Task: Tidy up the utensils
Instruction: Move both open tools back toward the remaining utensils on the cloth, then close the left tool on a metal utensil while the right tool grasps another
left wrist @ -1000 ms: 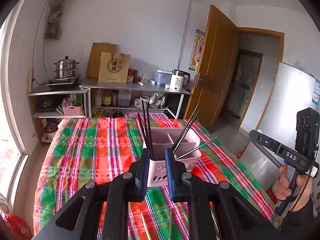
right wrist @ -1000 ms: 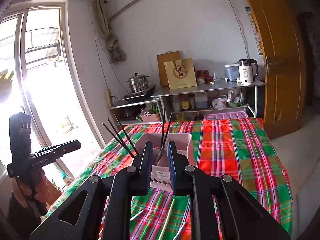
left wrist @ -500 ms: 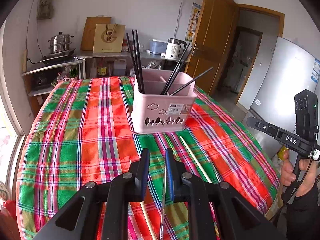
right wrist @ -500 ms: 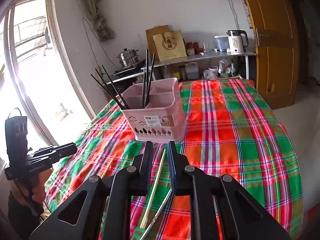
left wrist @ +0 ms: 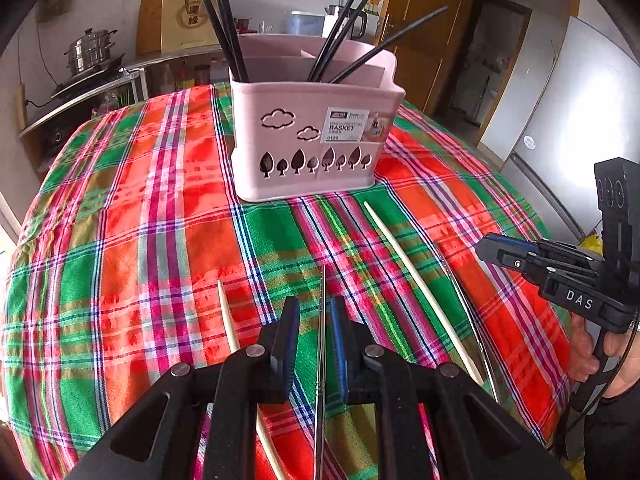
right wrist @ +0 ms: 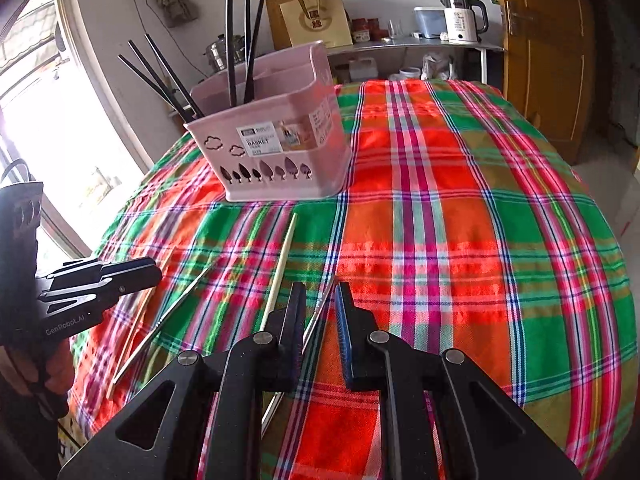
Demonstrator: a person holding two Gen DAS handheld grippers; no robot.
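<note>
- The left tool (left wrist: 314,316) fills the bottom centre of the left wrist view, its fingers parted by a narrow gap. A thin metal chopstick (left wrist: 320,360) lies on the cloth in line with that gap; I cannot tell whether the pads touch it.
- The right tool (right wrist: 320,304) sits at the bottom centre of the right wrist view, likewise slightly parted, straddling a second metal chopstick (right wrist: 316,316) without visibly clamping it.
- Two pale wooden chopsticks (left wrist: 416,288) lie beside the metal ones on the plaid tablecloth (left wrist: 160,220) covering the counter.
- Further up, at frame centre, stands the pink utensil basket (left wrist: 312,136), upright, with black chopsticks (left wrist: 224,20) leaning out of its compartments.
- Along the far wall at the top, a shelf carries a kettle (right wrist: 464,20) and a steel pot (left wrist: 90,50).
</note>
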